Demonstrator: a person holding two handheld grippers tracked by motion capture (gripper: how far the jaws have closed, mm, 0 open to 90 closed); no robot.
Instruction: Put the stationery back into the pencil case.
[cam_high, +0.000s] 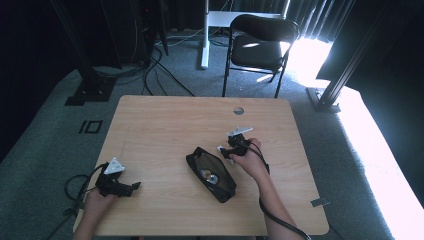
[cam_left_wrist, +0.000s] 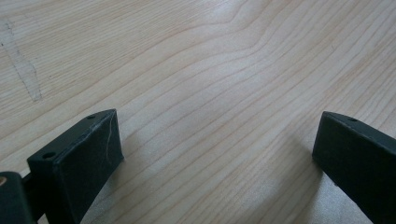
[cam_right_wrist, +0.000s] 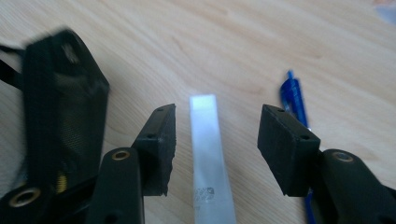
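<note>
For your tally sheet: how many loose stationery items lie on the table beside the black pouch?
2: a white bar between the right tongs' open jaws, and a blue pen just beyond one jaw. The pouch may hide others.

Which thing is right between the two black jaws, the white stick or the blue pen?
The white stick. The blue pen lies outside the right hand-held gripper, beyond one jaw.

Black mesh pouch (cam_right_wrist: 60, 107): blurred in the right gripper view, cut off at the left edge. Contents of the pouch (cam_high: 210, 177) in the high view: too small to identify. White strip (cam_right_wrist: 208, 158): cut off at the bottom edge; printed mark illegible. Blue pen (cam_right_wrist: 295, 100): mostly hidden behind the right-hand jaw. Left gripper (cam_left_wrist: 212, 154): right-hand jaw cut off at the right edge.
</note>
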